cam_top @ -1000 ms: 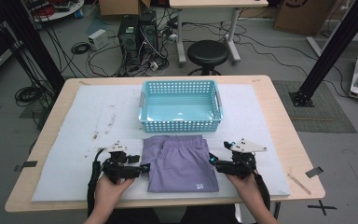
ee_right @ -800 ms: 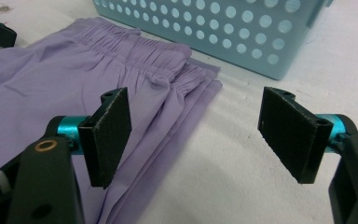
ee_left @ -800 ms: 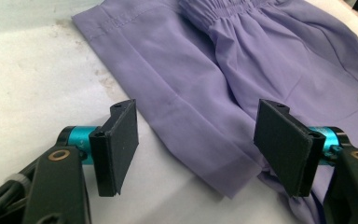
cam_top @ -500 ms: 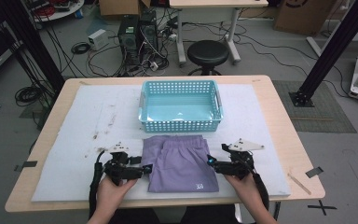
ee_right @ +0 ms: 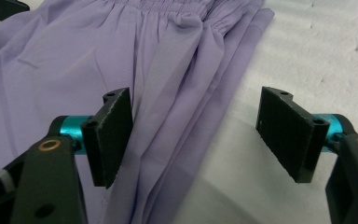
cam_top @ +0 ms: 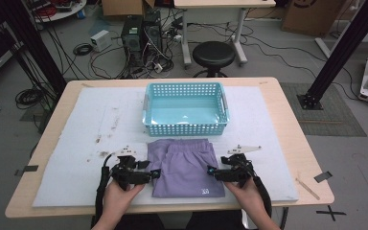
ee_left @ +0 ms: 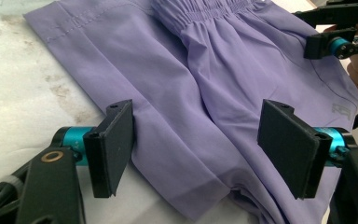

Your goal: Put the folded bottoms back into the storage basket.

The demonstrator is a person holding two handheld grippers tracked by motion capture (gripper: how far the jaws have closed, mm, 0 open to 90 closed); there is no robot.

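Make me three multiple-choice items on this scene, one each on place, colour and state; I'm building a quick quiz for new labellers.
1. Where does the basket stand relative to the shorts?
A. beyond them
B. on top of them
C. to their left

2. What colour are the shorts?
A. green
B. purple
C. red

3. How do the jaws of the left hand-held gripper stand?
A. shut on the fabric
B. shut on nothing
C. open

Key: 1 A, the high view shows the basket farther up the table; 2 B, the fabric is purple; 3 C, the left gripper view shows a wide gap between the jaws.
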